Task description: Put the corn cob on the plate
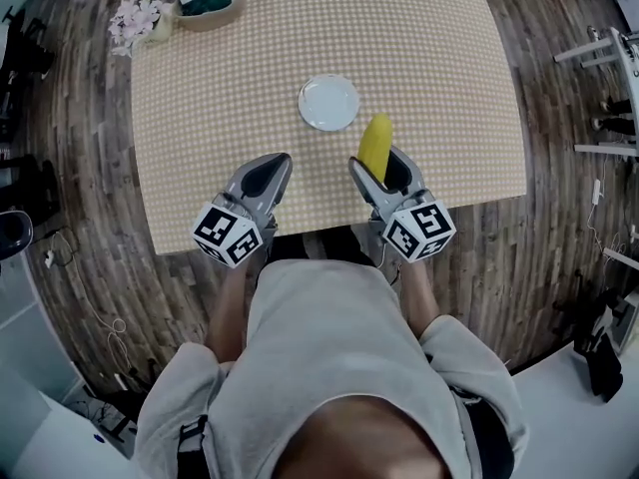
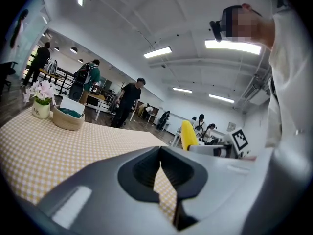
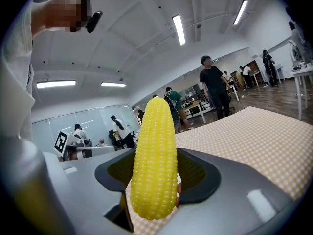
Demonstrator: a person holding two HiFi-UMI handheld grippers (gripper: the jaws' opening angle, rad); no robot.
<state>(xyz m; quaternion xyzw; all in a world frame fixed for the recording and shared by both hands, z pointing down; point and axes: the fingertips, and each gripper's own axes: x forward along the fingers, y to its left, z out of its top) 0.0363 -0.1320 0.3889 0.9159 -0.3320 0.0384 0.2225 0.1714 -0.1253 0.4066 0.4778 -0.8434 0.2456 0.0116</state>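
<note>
A yellow corn cob (image 1: 375, 145) (image 3: 155, 158) stands upright between the jaws of my right gripper (image 1: 384, 173) (image 3: 155, 180), which is shut on it over the table's near edge. The cob's tip also shows in the left gripper view as the corn cob (image 2: 188, 135). A small white plate (image 1: 328, 102) lies bare on the checked table (image 1: 429, 58), just beyond and left of the cob. My left gripper (image 1: 268, 173) (image 2: 164, 177) hovers near the front edge, left of the right one, its jaws closed together with nothing in them.
A woven basket (image 1: 207, 0) (image 2: 68, 117) with a green cloth and a small vase of pale flowers (image 1: 137, 20) (image 2: 41, 98) stand at the table's far left corner. Several people stand in the room behind. White furniture (image 1: 614, 78) stands on the wooden floor at the right.
</note>
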